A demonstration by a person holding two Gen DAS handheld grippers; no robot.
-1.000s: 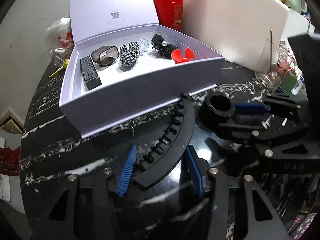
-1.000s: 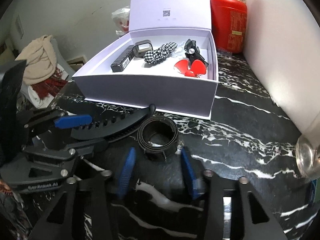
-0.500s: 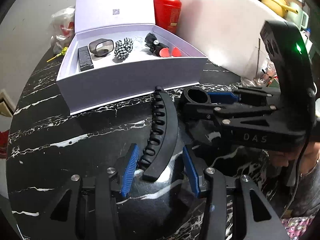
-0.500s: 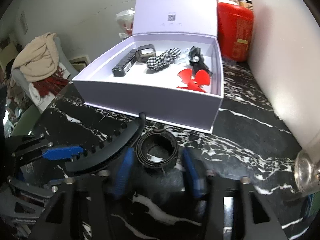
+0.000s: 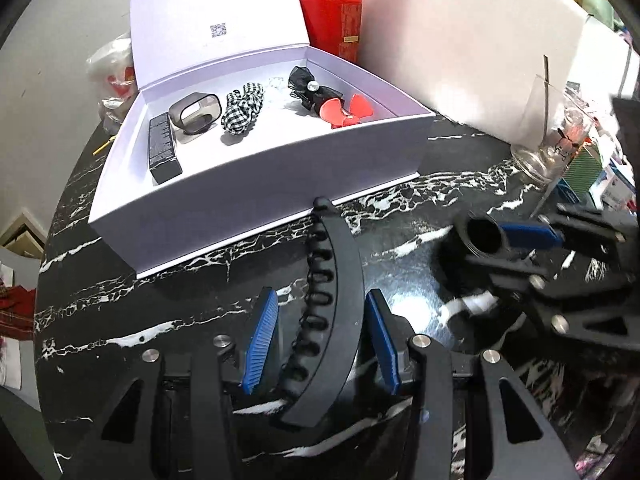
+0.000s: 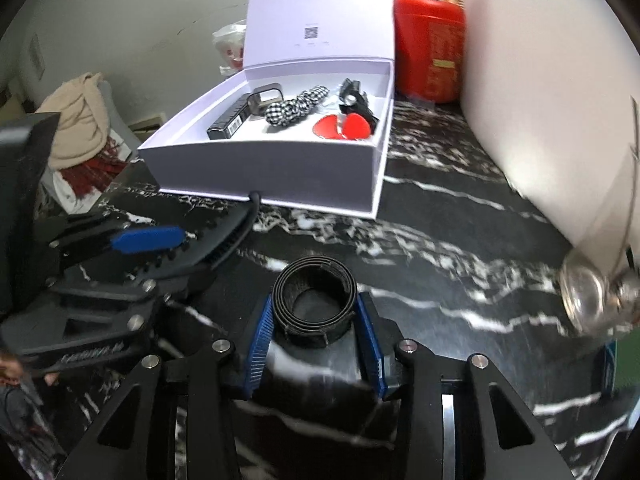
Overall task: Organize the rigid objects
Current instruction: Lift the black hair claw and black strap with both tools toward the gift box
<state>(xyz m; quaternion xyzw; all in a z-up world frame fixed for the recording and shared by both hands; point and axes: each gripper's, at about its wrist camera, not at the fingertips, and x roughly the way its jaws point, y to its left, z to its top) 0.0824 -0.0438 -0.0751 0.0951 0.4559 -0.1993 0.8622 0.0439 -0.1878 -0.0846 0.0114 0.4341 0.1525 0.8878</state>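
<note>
Seen from the left wrist, the left hand-held gripper point(image 5: 322, 338) grasps a curved black hair clip point(image 5: 326, 312) over the marble desk point(image 5: 160, 308) before the open white box point(image 5: 256, 188), while the right wrist view shows the right hand-held gripper point(image 6: 314, 338) clenched on a coiled black strap point(image 6: 316, 300).

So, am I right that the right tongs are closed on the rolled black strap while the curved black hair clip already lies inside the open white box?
Not quite: the curved black hair clip is not in the open white box. The left wrist view shows it between the left tongs, in front of the box. The right tongs are indeed closed on the rolled black strap.
</note>
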